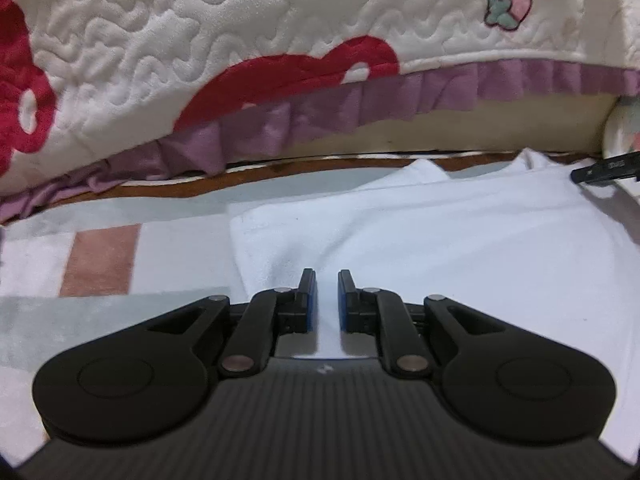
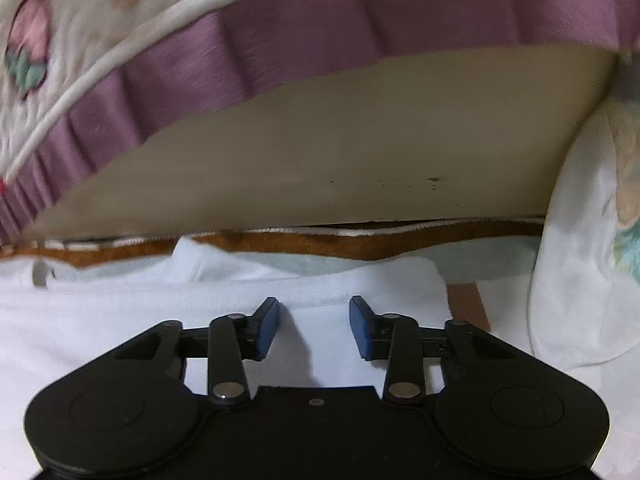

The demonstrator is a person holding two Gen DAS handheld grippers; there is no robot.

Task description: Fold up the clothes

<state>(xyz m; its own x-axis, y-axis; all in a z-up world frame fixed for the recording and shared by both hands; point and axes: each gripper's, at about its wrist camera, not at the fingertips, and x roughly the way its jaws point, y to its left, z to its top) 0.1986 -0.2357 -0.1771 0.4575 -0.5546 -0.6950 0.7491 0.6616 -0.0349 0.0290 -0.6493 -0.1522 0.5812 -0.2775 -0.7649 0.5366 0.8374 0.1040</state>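
A white garment (image 1: 440, 240) lies folded flat on a pastel checked mat (image 1: 180, 248), its left edge straight and a collar-like fold at its far side. My left gripper (image 1: 327, 276) hovers over the garment's near left part. Its blue pads stand a narrow gap apart and only the cloth below shows through the gap. In the right wrist view the same white garment (image 2: 120, 312) fills the lower left. My right gripper (image 2: 314, 306) is over the garment's right part, open wider, with nothing between its pads.
A quilted cream cover (image 1: 200, 40) with red shapes and a purple frill (image 1: 360, 104) overhangs a beige bed side (image 2: 320, 152) just beyond the mat's brown edge (image 2: 320, 246). White bedding (image 2: 572, 280) bulges at the right. A black bar (image 1: 600, 170) pokes in from the right.
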